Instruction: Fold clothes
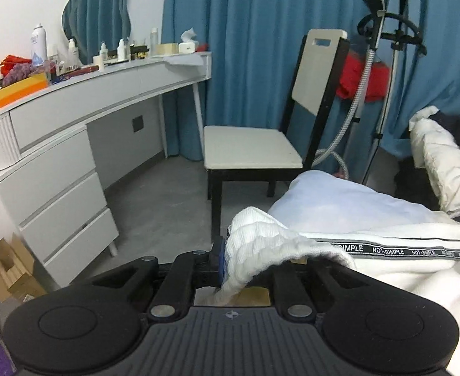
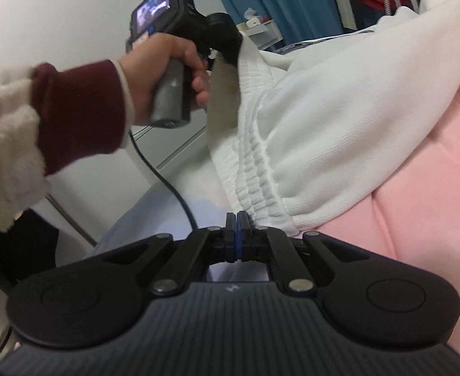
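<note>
— Well, where are the white sweatpants (image 2: 339, 119)?
— Across the pink bedding (image 2: 424, 219), waistband (image 2: 255, 163) stretched between both tools.
— The right hand-held gripper (image 2: 238, 219)?
— Clamped tight on the waistband's near end.
— And the left hand-held gripper (image 1: 226, 257)?
— Gripping the ribbed elastic; cloth drapes over one finger, hiding it. The left hand (image 2: 167, 72) squeezes its handle.
— The legs?
— Cut off at the frame edge.
</note>
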